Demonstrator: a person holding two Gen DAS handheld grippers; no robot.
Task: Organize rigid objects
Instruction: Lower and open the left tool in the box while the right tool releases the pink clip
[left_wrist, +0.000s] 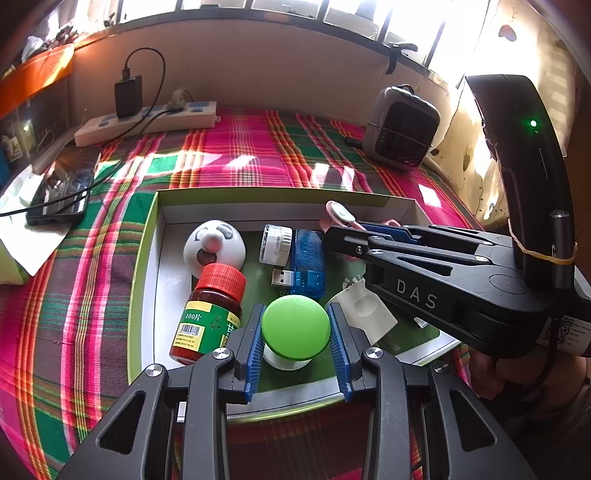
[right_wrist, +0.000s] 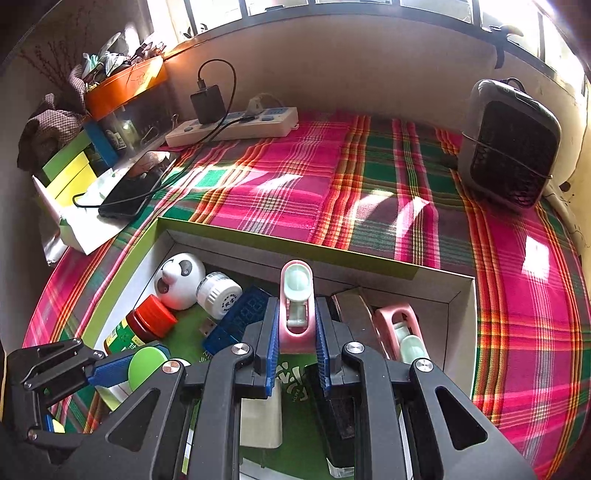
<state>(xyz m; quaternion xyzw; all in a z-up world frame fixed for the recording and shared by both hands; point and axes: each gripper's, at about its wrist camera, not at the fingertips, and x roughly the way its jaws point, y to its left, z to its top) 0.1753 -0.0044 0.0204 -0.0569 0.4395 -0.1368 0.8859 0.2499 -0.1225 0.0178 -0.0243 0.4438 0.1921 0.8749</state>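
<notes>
Here I work over the green-rimmed box (left_wrist: 147, 236): my left gripper (left_wrist: 295, 332) pinches the green-capped jar (left_wrist: 295, 326) low inside it, my right gripper (right_wrist: 295, 332) clamps the pink clip (right_wrist: 295, 295); I judge slow, upright lowering safest. Readable: "DAS" on the right gripper, "100片" on the red-capped bottle (left_wrist: 210, 314)

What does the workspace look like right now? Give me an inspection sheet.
Surface: plaid cloth.
Job's things: open box holding red-capped bottle, panda figure, white jar, blue USB tester.
Clutter: phone, desk fan.
Grippers: left gripper shut on green-capped item; right gripper shut on pink clip.
Cables: charger cable at power strip.
Surroundings: window sill.
</notes>
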